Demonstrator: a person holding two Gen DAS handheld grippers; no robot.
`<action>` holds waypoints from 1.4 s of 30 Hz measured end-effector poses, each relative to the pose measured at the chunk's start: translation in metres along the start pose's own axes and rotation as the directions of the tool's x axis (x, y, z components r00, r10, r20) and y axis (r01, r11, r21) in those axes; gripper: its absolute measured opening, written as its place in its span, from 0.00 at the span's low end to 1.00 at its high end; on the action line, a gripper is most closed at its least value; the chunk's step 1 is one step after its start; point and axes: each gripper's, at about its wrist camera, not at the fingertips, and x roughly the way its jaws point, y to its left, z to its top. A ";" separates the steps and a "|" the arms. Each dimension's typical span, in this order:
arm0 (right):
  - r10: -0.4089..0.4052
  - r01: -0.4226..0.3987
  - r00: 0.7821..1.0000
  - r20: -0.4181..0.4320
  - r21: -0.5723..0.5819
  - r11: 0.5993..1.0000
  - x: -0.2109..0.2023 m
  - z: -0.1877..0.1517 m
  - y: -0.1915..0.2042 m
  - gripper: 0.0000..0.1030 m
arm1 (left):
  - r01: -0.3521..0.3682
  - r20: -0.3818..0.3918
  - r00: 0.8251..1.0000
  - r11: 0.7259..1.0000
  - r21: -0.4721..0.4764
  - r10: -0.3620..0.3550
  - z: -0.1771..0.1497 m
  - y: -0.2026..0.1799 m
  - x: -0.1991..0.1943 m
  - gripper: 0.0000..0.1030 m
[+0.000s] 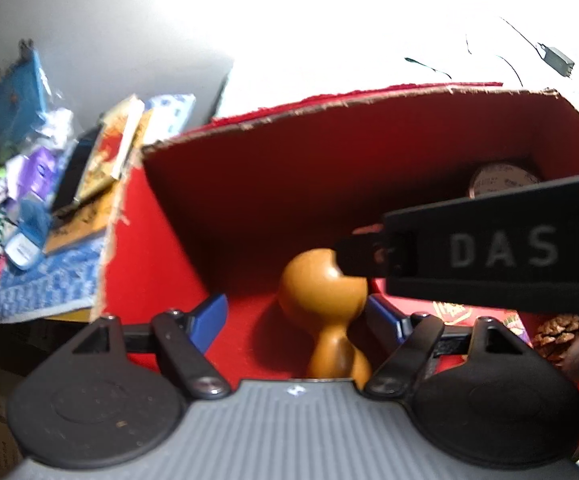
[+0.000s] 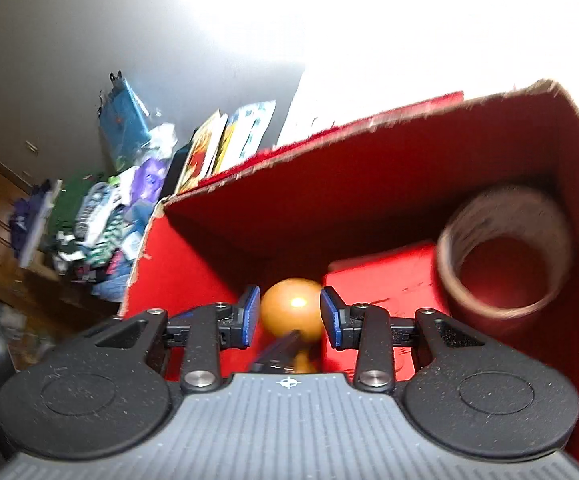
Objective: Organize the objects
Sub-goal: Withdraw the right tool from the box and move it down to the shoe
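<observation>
Nearest, left tongs (image 1: 299, 316): spread wide, blue pads (image 1: 213, 318) well apart, gripping nothing.

Between them, inside the red cardboard box (image 1: 249, 184): glossy orange-brown wooden gourd-shaped piece (image 1: 321, 292), round head over a narrow waist. Standing or lying, cannot tell.

Reaching in from the right, right tongs (image 2: 289, 314): narrowed around that round head, one pad just beside each flank. Pressing or merely close, cannot tell from either view.

Judged as a placing step: wooden piece down in the box toward its left side, release or final settling in hand, though a fresh pick-up not ruled out.

Next, if placing: ease the right tongs apart, draw back past the head without knocking it, and keep the left tongs clear of the waist.

Further in, to the right: flat red packet (image 2: 381, 280), brown pinecone (image 1: 561, 336), and a cardboard-walled roll (image 2: 505, 256) on its side in the back right corner.

Beyond the box wall, on the left: heap of books and plastic-wrapped packets (image 1: 49, 200) against a pale wall.
</observation>
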 end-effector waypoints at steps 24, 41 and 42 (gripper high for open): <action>0.030 0.005 0.929 0.369 -0.094 0.996 -0.105 -0.048 0.002 0.37 | -0.007 0.218 0.976 0.998 -0.066 0.021 -0.023 0.013 -0.116 0.86; 0.110 -0.047 0.922 0.371 -0.175 0.984 -0.132 -0.094 0.018 0.50 | 0.039 0.199 0.980 0.993 -0.113 -0.016 -0.078 0.050 -0.153 0.88; 0.126 -0.065 0.925 0.358 -0.178 0.982 -0.132 -0.096 0.017 0.50 | 0.040 0.191 0.981 0.993 -0.115 -0.018 -0.082 0.052 -0.153 0.88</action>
